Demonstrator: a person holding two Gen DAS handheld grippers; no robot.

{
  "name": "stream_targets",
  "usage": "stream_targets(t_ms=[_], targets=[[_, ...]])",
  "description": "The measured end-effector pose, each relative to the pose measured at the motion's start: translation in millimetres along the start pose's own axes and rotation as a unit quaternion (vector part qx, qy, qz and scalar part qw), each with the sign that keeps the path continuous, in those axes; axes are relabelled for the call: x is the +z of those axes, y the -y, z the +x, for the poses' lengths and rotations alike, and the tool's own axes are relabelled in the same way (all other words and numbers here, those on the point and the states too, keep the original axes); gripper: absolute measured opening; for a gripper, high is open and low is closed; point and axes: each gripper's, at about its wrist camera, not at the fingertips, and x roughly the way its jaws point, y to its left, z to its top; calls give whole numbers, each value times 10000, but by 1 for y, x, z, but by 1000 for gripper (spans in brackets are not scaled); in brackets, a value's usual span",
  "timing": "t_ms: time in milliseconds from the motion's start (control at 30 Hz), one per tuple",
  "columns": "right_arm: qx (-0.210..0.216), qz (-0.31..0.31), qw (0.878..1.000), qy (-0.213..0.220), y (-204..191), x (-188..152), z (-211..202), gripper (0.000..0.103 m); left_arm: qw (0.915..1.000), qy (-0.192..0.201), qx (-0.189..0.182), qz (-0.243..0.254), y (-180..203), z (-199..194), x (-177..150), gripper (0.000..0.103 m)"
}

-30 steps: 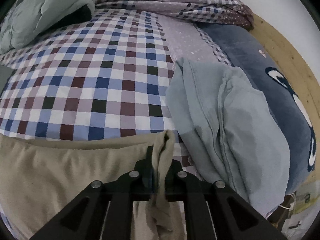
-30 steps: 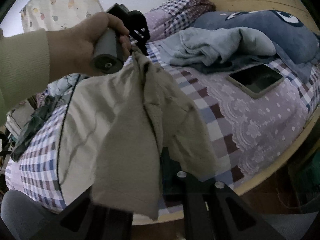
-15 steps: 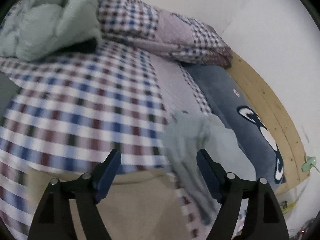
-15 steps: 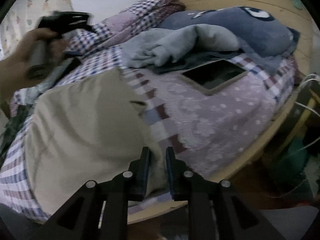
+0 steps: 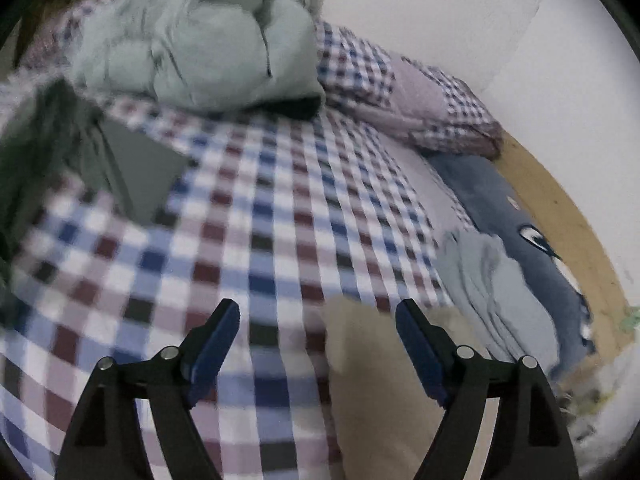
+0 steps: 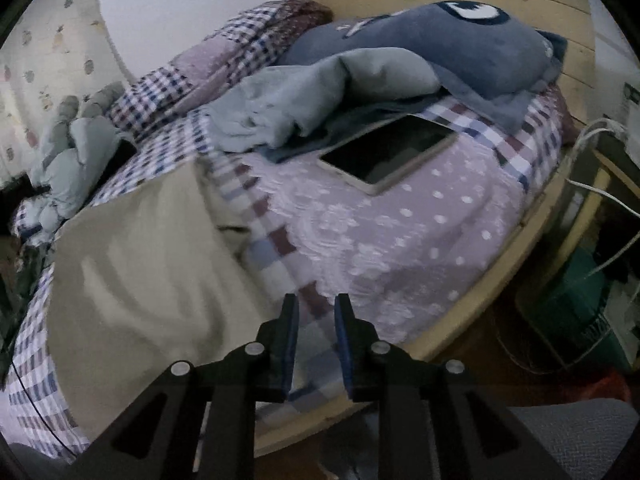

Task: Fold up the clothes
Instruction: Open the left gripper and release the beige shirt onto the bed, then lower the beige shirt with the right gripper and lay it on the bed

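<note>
Lying flat on the checked bedspread (image 5: 280, 208) at the near edge, the beige garment (image 6: 140, 280) is free of both tools: left gripper (image 5: 318, 322) jaws wide, right gripper (image 6: 316, 312) jaws narrow and empty; any next pinch should take a clean edge, clear of the tablet (image 6: 388, 152) at far right.

1. Beige garment (image 6: 132, 280): matt woven cloth, soft, lightly creased.
2. Bedsheet (image 5: 280, 216): checked cotton-like cloth, matt; the lilac panel (image 6: 400, 240) looks lace-textured with raised dots.
3. Blue plush pillow (image 6: 460, 44): fuzzy, velvety pile.
4. Grey-blue garment (image 6: 320, 88): thicker matt cloth, rumpled.
5. Pale green quilt (image 5: 200, 40): puffy, smooth fabric, faint sheen.
6. Tablet (image 6: 388, 152): glossy dark glass face, pale smooth rim.
7. Bed frame (image 6: 500, 272): light wood, smooth, visible grain.
8. Right claw (image 6: 314, 340) and left claw (image 5: 318, 344): matt black plastic, blue pads (image 6: 290, 344), bright metal screw heads.
</note>
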Motion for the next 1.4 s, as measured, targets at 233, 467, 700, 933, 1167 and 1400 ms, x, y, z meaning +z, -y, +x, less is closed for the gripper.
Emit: stream_targets(t_ms=[233,467,700,933,1167,1400], targets=[[425,-306,9986,72,-31,11,-2,45,9956,-362,-762,407,20,21,-20,84],[744,-884,9933,-54,-73,-3,-10,45,9912,-432,-1180,413,20,37,-22,83],[1148,-2063,9716,131,-150,-58,-33,47,9882,-677,-1293,460,22,59,-14,74],[1210,-3339,9344,278,-217,-117,-42,50,9891,-775,-1208,316,16,68,-9,50],[835,-4003,9124,184,-246,-160,-26,51,9855,-1021,-1313,340,14,72,-5,39],[294,-4347,8998,226,-256,-176,-3,51,9822,-1217,-1349,486,16,76,-1,20]])
